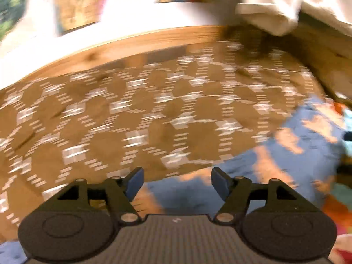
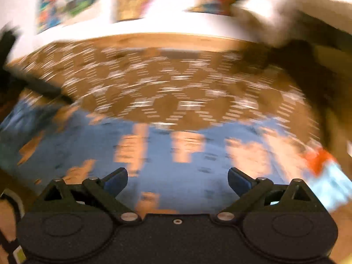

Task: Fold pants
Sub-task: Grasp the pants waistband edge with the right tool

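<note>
- Hovering with both tools wide and empty: left gripper, right gripper.
- We see the blue patterned pants low in frame, on the brown bedspread.
- We should pinch one edge squarely, keeping layers aligned.

Both views were motion-blurred. A brown bedspread with a white geometric pattern covered the surface, bordered at the far side by a light wooden frame. Behind it stood a white wall with colourful posters, details unreadable. A cream cloth hung over the frame at upper right. Light was warm and bright on the wall.
</note>
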Available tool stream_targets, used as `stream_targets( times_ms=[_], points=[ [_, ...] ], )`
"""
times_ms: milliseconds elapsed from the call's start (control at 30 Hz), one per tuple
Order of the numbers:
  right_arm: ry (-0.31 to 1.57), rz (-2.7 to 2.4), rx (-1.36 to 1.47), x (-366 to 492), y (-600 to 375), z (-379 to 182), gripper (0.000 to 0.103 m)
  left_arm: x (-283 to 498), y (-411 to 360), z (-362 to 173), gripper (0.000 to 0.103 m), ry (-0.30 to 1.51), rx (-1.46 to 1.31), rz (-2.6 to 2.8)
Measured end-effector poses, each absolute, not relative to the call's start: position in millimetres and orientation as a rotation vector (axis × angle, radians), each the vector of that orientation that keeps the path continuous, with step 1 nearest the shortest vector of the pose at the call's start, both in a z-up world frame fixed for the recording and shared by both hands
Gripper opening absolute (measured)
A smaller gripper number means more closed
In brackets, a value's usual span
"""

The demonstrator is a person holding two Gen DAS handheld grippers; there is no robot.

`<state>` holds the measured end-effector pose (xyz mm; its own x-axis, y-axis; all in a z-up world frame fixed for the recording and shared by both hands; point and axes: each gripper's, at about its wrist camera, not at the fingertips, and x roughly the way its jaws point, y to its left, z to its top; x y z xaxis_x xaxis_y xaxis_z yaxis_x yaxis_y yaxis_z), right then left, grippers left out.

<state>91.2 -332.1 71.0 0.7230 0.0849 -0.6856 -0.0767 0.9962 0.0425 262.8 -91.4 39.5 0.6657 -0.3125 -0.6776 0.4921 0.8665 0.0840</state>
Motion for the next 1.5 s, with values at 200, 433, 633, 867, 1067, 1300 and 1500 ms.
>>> stream_targets(
  times_ms=[200, 433, 633, 867, 1067, 1300, 1500],
  points=[
    [0.752, -0.122, 0.122, 88, -406, 78, 0.096, 271, -188, 41, 0.081, 0.715, 0.362, -0.625],
    [0.77, -0.139, 0.224, 89, -457, 61, 0.066, 300, -289, 38, 0.08, 0.715, 0.462, -0.736],
    [0.761, -0.07, 0.243, 94, -472, 61, 0.048, 326, -350, 33, 0.067, 0.746, 0.494, -0.889],
    [0.791, -0.056, 0.276, 97, -480, 57, 0.044, 322, -384, -2, 0.068, 0.742, 0.598, -0.894],
    [0.801, -0.075, 0.277, 100, -474, 54, 0.032, 323, -387, -5, 0.069, 0.743, 0.602, -0.88],
    [0.728, -0.1, 0.398, 92, -482, 59, 0.012, 325, -370, 32, 0.072, 0.807, 0.513, -0.825],
    [0.656, -0.085, 0.121, 89, -444, 73, 0.011, 338, -367, 63, 0.072, 1.001, 0.293, -0.813]
  ],
)
